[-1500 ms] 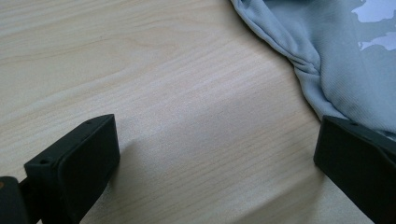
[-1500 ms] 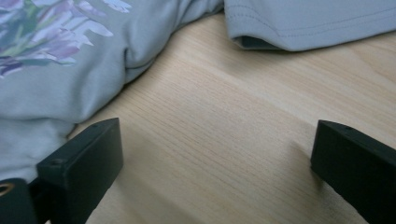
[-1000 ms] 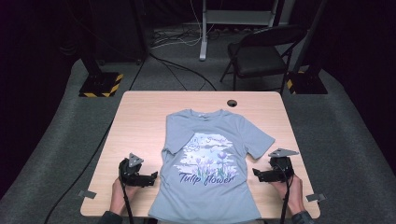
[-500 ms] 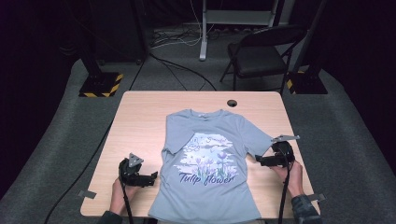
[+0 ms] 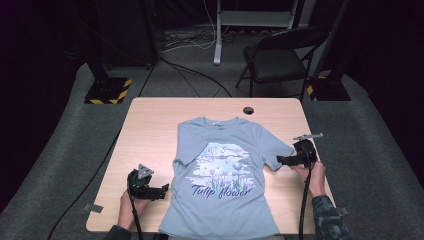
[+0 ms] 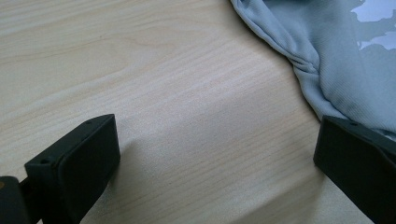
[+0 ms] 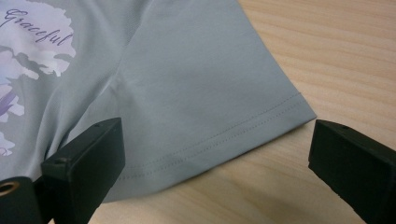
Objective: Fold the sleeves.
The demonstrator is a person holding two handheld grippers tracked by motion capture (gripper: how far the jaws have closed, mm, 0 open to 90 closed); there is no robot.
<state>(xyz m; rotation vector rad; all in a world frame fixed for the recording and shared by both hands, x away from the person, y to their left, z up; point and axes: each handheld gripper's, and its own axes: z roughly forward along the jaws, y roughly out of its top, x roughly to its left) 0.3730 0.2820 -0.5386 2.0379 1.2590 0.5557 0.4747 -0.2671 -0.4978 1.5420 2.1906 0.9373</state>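
Right tongs wide open, holding nothing — jaws straddle the hem of the T-shirt sleeve, low over it. Left tongs also wide open, empty, just beside the shirt's left edge over bare worktop. Shirt lies flat, print up, mid-worktop — small black disc beyond the collar.

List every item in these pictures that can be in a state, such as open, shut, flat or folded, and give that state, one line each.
T-shirt: spread flat, print side up, unfolded.
Right sleeve: flat, hem between the open jaws, not gripped.
Left gripper: open, beside the shirt's edge.
Right gripper: open, at the sleeve.
Folding chair: unfolded, unoccupied.
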